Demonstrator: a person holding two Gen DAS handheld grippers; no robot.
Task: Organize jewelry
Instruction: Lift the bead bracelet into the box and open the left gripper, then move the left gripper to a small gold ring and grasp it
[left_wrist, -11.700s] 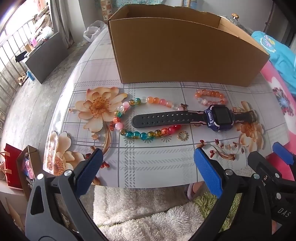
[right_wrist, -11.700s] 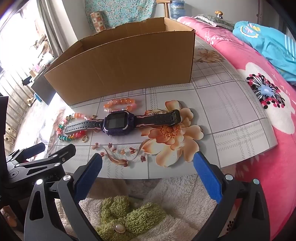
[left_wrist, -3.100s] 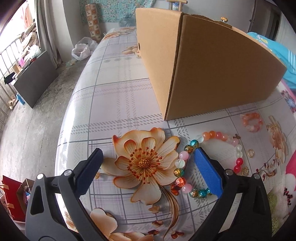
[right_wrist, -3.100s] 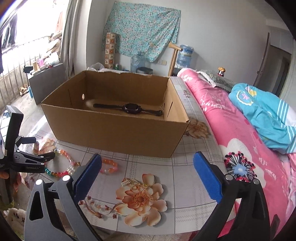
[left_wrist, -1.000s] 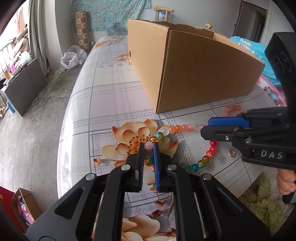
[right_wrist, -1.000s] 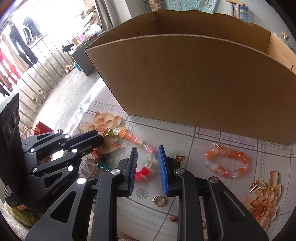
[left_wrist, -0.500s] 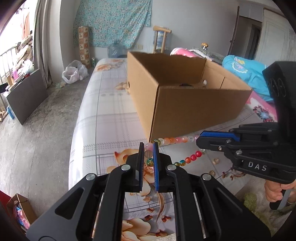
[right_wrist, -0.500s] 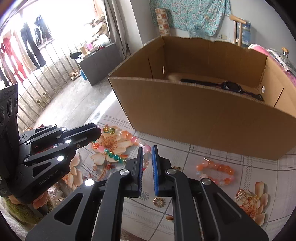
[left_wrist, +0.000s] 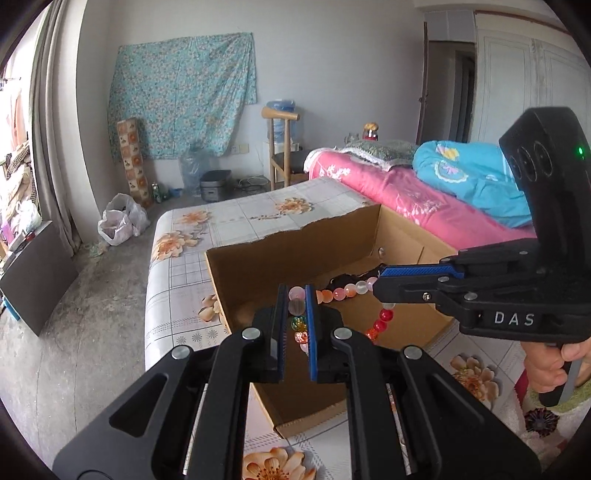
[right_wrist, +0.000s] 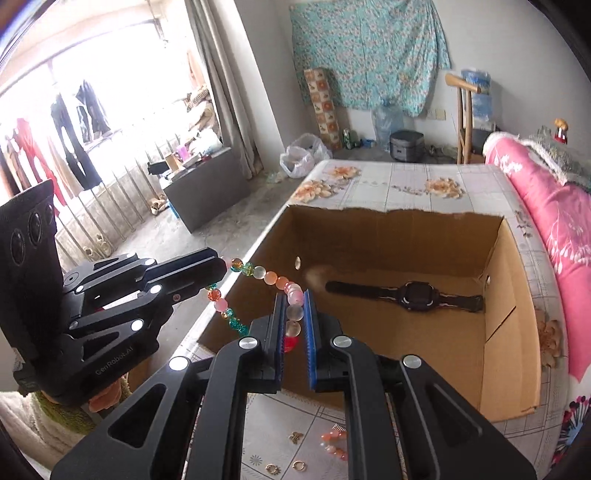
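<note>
Necklace (right_wrist: 258, 275) hung mid-frame over the box (right_wrist: 495, 354), left gripper (left_wrist: 296, 295) and right gripper (right_wrist: 294, 314) each clamped on beads, keeping it spread for lowering.

Blown-out window daylight, fisheye-warped edges

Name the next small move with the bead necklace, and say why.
Probably lower both tongs into the cardboard box and release. The bead necklace hangs pinched between left tongs and right tongs over the box, where the watch already lies.
</note>
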